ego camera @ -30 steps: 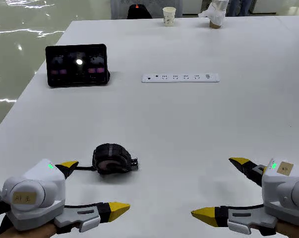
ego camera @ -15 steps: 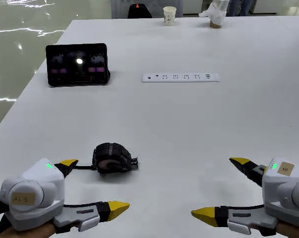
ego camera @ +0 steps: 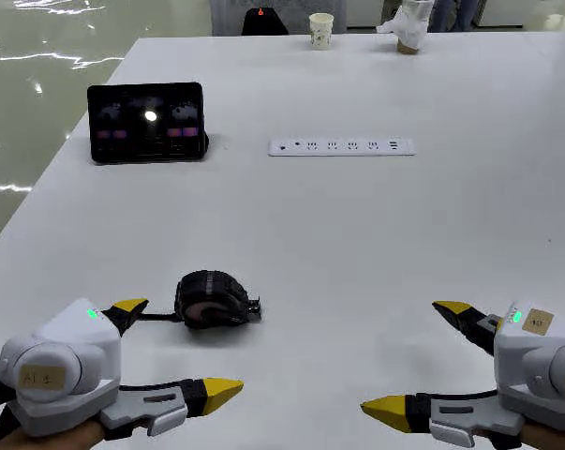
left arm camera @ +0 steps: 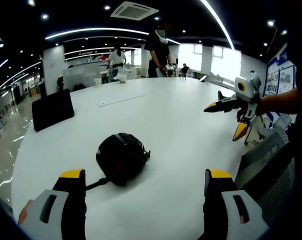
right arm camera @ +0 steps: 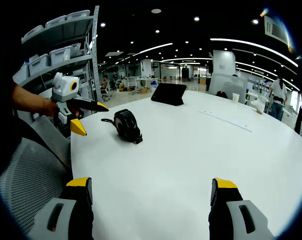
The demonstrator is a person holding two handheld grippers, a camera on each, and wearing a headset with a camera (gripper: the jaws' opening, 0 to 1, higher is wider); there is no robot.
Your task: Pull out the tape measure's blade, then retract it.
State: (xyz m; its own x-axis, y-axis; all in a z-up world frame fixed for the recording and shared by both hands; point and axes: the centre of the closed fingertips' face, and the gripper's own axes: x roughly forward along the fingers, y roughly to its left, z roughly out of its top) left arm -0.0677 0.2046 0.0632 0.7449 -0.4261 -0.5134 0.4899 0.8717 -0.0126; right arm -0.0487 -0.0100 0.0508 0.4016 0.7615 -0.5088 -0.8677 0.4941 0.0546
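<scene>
A black tape measure (ego camera: 214, 299) lies on the white table (ego camera: 357, 234), its blade fully in and a short black strap trailing to its left. My left gripper (ego camera: 176, 345) is open at the near left, just short of the tape measure (left arm camera: 121, 156), which sits between and ahead of its jaws. My right gripper (ego camera: 421, 359) is open at the near right, well away from the tape measure (right arm camera: 128, 125). The left gripper (right arm camera: 85, 116) appears beside the tape in the right gripper view, and the right gripper (left arm camera: 226, 119) appears far off in the left gripper view.
A dark tablet (ego camera: 146, 123) stands propped at the far left. A white power strip (ego camera: 342, 146) lies across the middle. A paper cup (ego camera: 320, 29) and a wrapped cup (ego camera: 407, 25) stand at the far edge. People stand beyond the table (left arm camera: 161, 52).
</scene>
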